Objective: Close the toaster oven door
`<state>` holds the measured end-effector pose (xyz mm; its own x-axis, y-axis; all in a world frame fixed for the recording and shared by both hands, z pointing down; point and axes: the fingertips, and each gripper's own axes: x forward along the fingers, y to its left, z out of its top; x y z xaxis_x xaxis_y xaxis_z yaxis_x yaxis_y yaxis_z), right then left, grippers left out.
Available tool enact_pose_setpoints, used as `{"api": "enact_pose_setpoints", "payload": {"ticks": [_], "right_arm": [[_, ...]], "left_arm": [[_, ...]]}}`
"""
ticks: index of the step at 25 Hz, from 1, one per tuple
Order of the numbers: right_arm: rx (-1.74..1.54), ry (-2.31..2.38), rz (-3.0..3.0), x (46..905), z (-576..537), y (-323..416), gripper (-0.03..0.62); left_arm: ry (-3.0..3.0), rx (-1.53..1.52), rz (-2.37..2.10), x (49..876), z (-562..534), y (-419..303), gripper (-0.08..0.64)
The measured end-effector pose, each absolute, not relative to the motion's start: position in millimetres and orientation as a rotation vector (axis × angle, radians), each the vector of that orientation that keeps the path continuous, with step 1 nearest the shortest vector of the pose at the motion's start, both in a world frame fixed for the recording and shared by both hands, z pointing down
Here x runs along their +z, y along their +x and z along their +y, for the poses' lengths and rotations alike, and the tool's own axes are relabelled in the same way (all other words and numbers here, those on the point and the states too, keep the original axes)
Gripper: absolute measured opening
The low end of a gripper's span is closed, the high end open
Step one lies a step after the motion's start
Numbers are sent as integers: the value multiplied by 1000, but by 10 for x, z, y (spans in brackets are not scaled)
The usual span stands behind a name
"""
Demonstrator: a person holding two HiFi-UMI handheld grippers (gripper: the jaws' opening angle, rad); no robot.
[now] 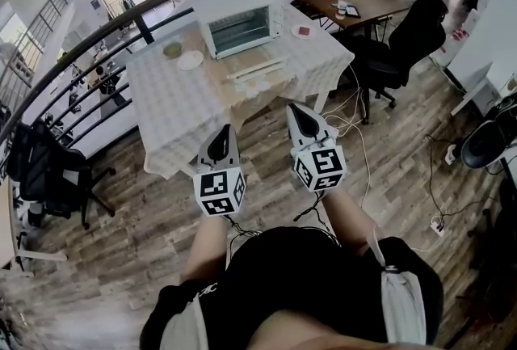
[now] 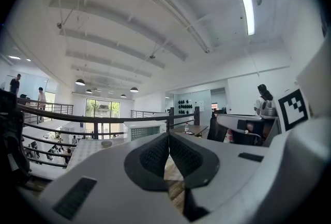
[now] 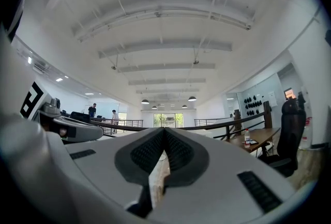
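The white toaster oven (image 1: 242,23) stands at the far side of a table with a checked cloth (image 1: 174,110), its front facing me. A pale flat panel (image 1: 257,68) lies just before its base; whether that is the dropped door I cannot tell. My left gripper (image 1: 220,134) and right gripper (image 1: 295,107) hover side by side over the floor, short of the table's near edge, both pointing toward the oven. Each is shut with nothing between its jaws. In the left gripper view the oven (image 2: 145,129) shows small beyond the shut left gripper (image 2: 168,137). The right gripper (image 3: 164,132) is likewise shut.
A white plate (image 1: 191,60) and a small bowl (image 1: 172,50) sit left of the oven, and a saucer with something red (image 1: 303,31) sits to its right. A black office chair (image 1: 401,37) stands right of the table, another (image 1: 48,170) at left. Cables (image 1: 355,154) trail over the wooden floor.
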<state>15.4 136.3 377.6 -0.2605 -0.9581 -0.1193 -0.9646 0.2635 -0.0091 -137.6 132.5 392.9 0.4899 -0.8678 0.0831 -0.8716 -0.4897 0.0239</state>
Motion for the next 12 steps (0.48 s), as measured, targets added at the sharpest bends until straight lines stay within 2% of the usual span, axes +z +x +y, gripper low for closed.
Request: {"api": "enact_pose_setpoints", "payload": {"ticks": [12], "right_arm": [[76,-1915,2357,3913,1175,-233,2]], "left_arm": [[2687,129,-1509,4102,1040,-1831,14]]}}
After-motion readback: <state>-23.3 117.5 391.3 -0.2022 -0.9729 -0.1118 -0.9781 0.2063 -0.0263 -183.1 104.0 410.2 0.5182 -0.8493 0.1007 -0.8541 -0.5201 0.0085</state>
